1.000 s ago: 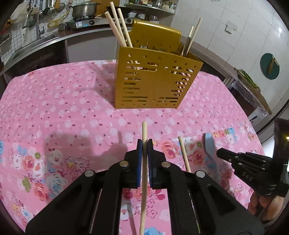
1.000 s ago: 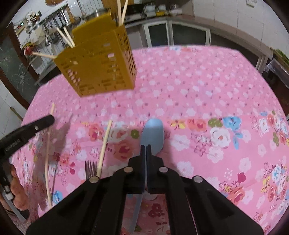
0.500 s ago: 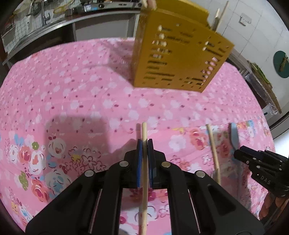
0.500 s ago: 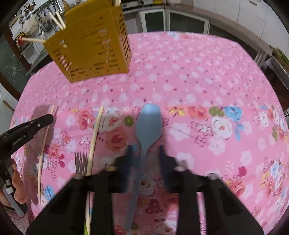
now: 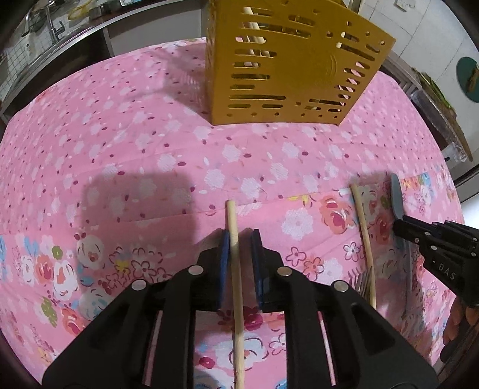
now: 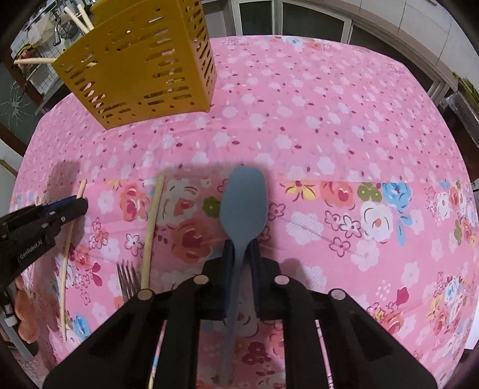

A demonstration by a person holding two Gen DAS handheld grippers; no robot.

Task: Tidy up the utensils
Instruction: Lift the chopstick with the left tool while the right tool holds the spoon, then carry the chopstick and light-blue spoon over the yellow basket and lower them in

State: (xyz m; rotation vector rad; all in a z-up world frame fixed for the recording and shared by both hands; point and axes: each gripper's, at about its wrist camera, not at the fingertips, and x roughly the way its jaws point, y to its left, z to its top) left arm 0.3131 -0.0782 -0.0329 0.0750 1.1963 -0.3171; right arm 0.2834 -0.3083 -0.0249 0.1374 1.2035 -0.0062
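Observation:
A yellow slotted utensil holder (image 5: 287, 68) stands at the far side of the pink floral table and holds several chopsticks; it also shows in the right wrist view (image 6: 140, 65). My left gripper (image 5: 241, 239) has its jaws a little apart around a wooden chopstick (image 5: 235, 269). My right gripper (image 6: 242, 248) has its jaws around the neck of a blue spoon (image 6: 244, 200), with small gaps. Another chopstick (image 6: 152, 230) and a fork (image 6: 127, 281) lie between the two grippers.
The pink floral tablecloth (image 5: 119, 134) covers the table. A kitchen counter with a sink (image 5: 45, 39) runs behind it at the left. White cabinets (image 6: 299, 18) stand beyond the table's far edge.
Both grippers have dropped lower toward the cloth. The left jaws have parted slightly around the chopstick. The right jaws opened wide, then closed in around the spoon's neck.

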